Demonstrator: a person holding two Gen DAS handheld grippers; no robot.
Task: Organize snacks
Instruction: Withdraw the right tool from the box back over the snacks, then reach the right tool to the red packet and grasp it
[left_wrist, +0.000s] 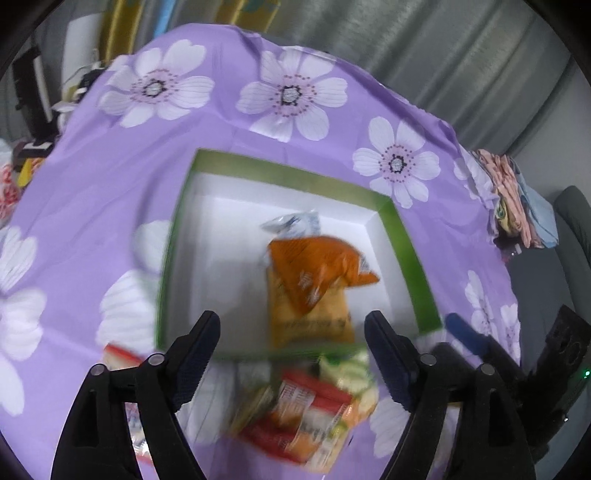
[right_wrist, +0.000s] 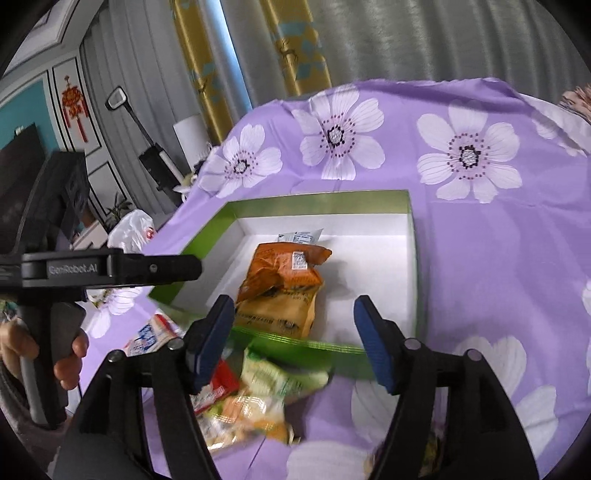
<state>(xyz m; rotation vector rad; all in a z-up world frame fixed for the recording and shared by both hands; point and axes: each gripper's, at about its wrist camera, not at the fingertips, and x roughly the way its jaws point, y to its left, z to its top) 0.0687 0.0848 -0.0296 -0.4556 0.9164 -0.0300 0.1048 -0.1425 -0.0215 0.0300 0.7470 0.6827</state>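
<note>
1. Black claw arms fill the bottom of each picture. The left claw (left_wrist: 291, 328) has its jaws apart with nothing between them. The right claw (right_wrist: 295, 317) also has its jaws apart and holds nothing.
2. Just past the claws, at the bottom middle of both views, lies a pile of snack packs (left_wrist: 303, 406) on the purple flower cloth (left_wrist: 110, 192) over the table. They are red, green and yellow, and blurry.
3. A small white and red pack (right_wrist: 147, 338) lies alone at the lower left of the right view.
4. In the middle sits a green box (left_wrist: 402, 236) with a white inside. An orange snack bag (left_wrist: 317, 277) lies in it, on top of a yellow bag (left_wrist: 310, 317). A white and blue pack (left_wrist: 295, 225) peeks out behind them.
5. I think the next job is to pick a pack from the pile and put it in the box.
6. To do it well, come down over one pack only, pinch it at the edge, and lift it over the green wall.
7. Lay it in the bare white part beside the orange bag, so the packs lie neat.
</note>
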